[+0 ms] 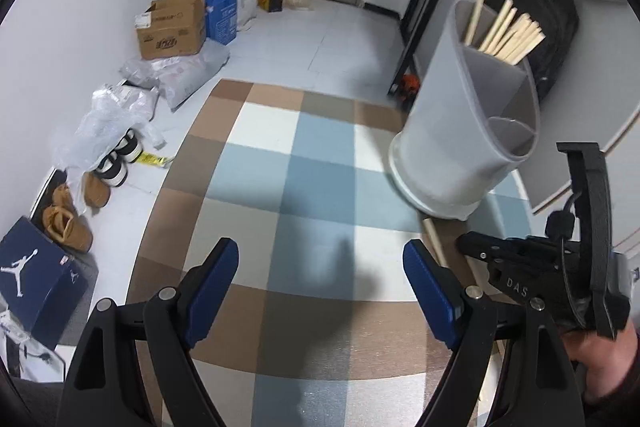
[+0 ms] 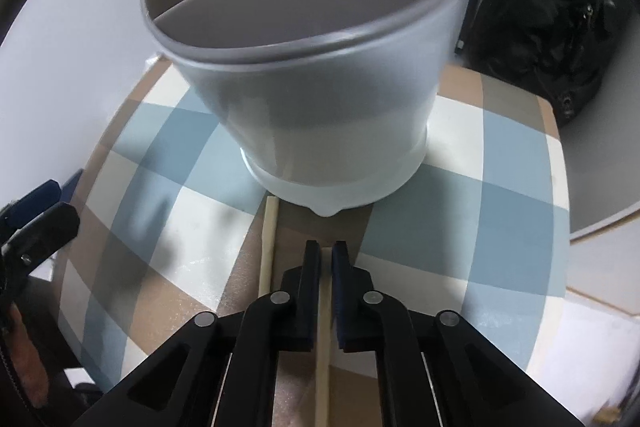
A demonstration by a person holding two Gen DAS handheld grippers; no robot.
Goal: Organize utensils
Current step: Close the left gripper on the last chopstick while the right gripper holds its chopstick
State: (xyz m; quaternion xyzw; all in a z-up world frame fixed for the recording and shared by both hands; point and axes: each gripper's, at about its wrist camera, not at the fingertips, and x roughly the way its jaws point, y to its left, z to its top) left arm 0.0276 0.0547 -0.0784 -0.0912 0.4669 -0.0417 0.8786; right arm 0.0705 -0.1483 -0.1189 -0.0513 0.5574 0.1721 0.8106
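Our right gripper (image 2: pixel 326 259) is nearly closed around one chopstick (image 2: pixel 323 347), which runs back between the pads and lies low over the counter (image 2: pixel 516 179). A second chopstick (image 2: pixel 267 239) lies just left of it, its far end almost at the holder (image 2: pixel 304 75). That holder sits right ahead, with a bundle (image 1: pixel 506 33) of chopsticks already standing in its far compartment. Our left gripper (image 1: pixel 320 267) is wide open with nothing in it, hovering off to the left.

Worries: the pinch looks close to the stick's far tip, so it could swing or slip when lifted, and we might clip the rim on the way in. The stick's near end is hidden under the gripper, so we can't tell how firm the grip is. The holder is blurry in the right view.
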